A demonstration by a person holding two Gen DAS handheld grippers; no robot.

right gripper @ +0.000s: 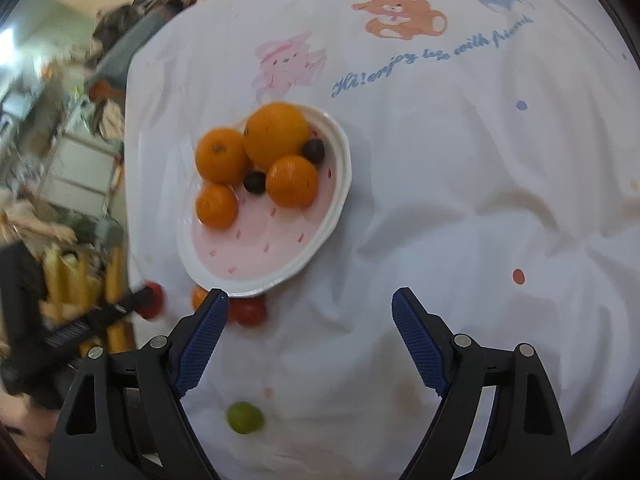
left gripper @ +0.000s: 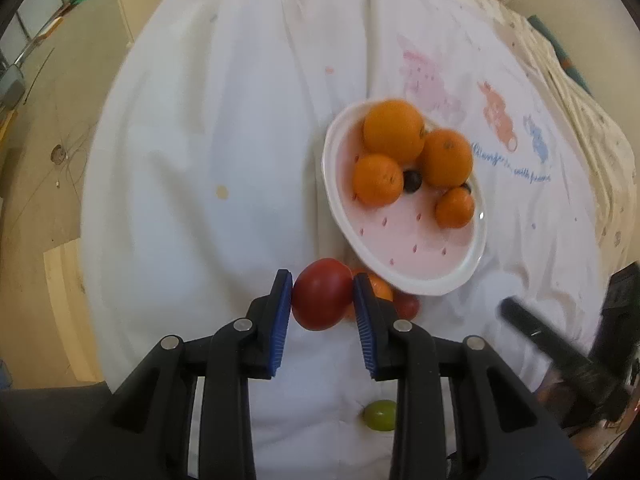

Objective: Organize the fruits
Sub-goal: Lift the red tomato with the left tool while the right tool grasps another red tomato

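Left tool is clamped on a red tomato, both blue pads touching its sides, held just short of the plate's near rim; step in hand looks like carrying the tomato to the plate. The plate sits on the cloth-covered counter and already holds four oranges and a couple of dark berries. Right tool hangs over the cloth with jaws wide apart, gripping nothing. Loose fruit left: a small orange and a small red tomato tucked against the plate rim, a green one nearer the tools. Next move probably — lift over the rim, set down on the bare pink near half, clear of the oranges; gentle squeeze, it's likely soft and could roll.
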